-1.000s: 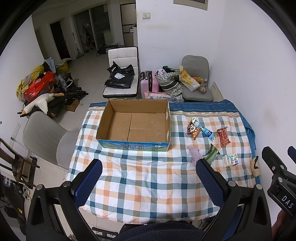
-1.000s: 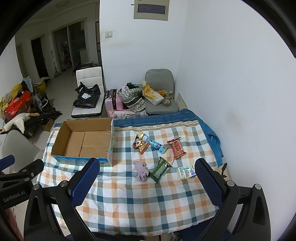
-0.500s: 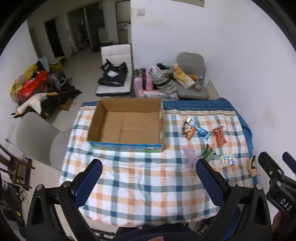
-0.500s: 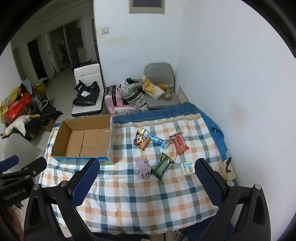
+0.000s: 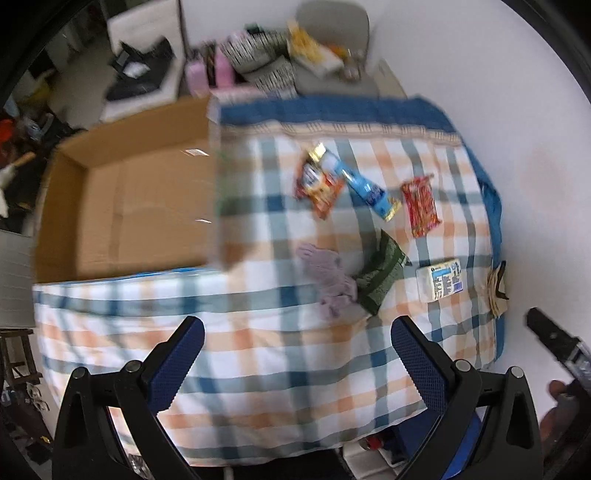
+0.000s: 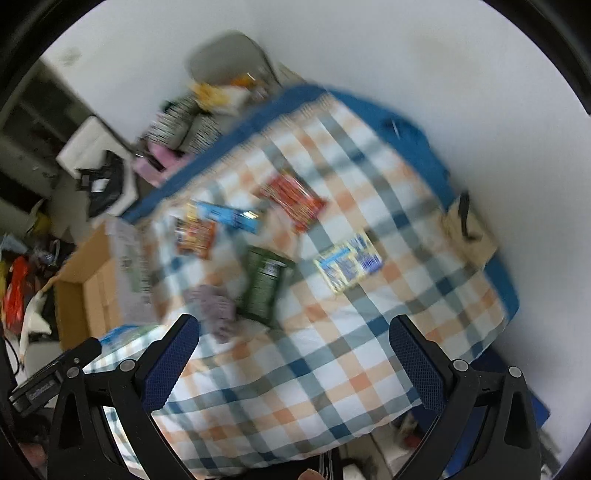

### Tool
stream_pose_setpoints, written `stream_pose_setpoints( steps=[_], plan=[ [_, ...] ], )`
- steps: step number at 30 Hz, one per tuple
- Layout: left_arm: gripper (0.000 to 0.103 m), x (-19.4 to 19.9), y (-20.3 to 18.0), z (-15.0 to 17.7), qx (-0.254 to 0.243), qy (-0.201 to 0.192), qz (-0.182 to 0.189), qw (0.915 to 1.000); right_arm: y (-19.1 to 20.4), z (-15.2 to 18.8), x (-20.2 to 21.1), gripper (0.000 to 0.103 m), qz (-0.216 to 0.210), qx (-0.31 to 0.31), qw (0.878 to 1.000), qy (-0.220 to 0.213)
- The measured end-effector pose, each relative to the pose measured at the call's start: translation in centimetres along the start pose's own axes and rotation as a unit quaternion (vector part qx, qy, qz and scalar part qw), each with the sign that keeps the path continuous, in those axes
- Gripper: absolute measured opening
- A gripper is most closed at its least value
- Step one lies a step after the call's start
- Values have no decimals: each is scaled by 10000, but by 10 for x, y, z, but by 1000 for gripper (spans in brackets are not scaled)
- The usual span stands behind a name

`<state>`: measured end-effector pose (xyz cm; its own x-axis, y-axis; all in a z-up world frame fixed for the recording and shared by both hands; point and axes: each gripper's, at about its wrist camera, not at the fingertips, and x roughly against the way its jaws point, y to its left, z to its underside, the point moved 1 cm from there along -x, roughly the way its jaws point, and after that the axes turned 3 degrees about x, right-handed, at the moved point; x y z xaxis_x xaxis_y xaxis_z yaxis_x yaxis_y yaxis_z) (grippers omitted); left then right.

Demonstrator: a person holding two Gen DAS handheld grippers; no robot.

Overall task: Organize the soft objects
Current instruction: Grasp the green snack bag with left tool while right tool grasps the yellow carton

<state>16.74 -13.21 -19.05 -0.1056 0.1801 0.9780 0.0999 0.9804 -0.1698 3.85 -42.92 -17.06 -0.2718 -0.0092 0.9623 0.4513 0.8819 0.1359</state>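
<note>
Two grippers, left [image 5: 295, 363] and right [image 6: 293, 363], are hovering spread and empty over the checked tablecloth [image 5: 258, 369]. An open cardboard box [image 5: 125, 206] is sitting leftmost, then a purple soft toy [image 5: 328, 280] touching a green packet [image 5: 380, 277], with a white carton [image 5: 441, 278] lying rightmost.

A plain white wall [image 5: 498, 92] fills the right of the frame; a grey chair [image 5: 332, 22] and a white chair [image 5: 144, 26] stand upper left.

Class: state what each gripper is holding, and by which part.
Nothing. The left gripper and right gripper are both open and empty above the checked tablecloth.
</note>
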Motion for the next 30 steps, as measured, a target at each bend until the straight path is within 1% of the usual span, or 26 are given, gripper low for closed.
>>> stream_pose_setpoints(
  steps=[2,5,8,11,13,14,16,17,18,19,20,21,22,24,26,28,30],
  plan=[
    [103,-32,-21,-9,-152,208,108,9996,-25,-10,-45,103,104,-296,9988,363],
    [103,-77,-56,-18,-519,452,118,9976,-55,-21,-101,103,60,-804,9937,777],
    [103,-120,-86,-23,-945,773,91,9925,-83,-30,-155,103,-219,-1469,9817,1190],
    [103,-167,-112,-22,-1266,1166,16,9851,-97,-38,-195,103,-307,-1874,9714,1425],
    [103,-195,-121,-20,-1395,1438,-50,9797,-103,-42,-216,102,-320,-2026,9661,1565],
    [103,-207,-123,-19,-1434,1527,-99,9778,-106,-43,-227,100,-311,-2107,9632,1639],
    [103,-227,-129,-19,-1566,1663,-274,9732,-108,-45,-244,98,-360,-2189,9583,1799],
    [101,-235,-132,-19,-1624,1679,-342,9717,-109,-45,-254,96,-366,-2208,9559,1901],
    [97,-243,-134,-20,-1701,1677,-433,9701,-110,-45,-263,95,-333,-2247,9535,1983],
    [87,-250,-136,-21,-1785,1697,-543,9677,-109,-44,-269,88,-293,-2255,9515,2073],
    [77,-257,-136,-22,-1827,1747,-620,9655,-109,-43,-276,83,-237,-2226,9503,2162],
    [61,-261,-135,-24,-1850,1782,-705,9639,-109,-41,-280,82,-257,-2213,9488,2239],
    [57,-260,-133,-26,-1840,1748,-709,9647,-108,-37,-283,79,-335,-2200,9463,2346],
    [54,-258,-129,-31,-1795,1724,-618,9666,-105,-32,-281,78,-281,-2064,9464,2468],
    [54,-261,-129,-35,-1817,1744,-608,9659,-99,-25,-282,78,-129,-1827,9497,2541],
    [54,-265,-133,-38,-1860,1713,-712,9649,-92,-19,-287,81,-47,-1673,9504,2620],
    [53,-267,-138,-39,-1876,1640,-773,9654,-80,-16,-288,80,155,-1452,9535,2636]
  ],
)
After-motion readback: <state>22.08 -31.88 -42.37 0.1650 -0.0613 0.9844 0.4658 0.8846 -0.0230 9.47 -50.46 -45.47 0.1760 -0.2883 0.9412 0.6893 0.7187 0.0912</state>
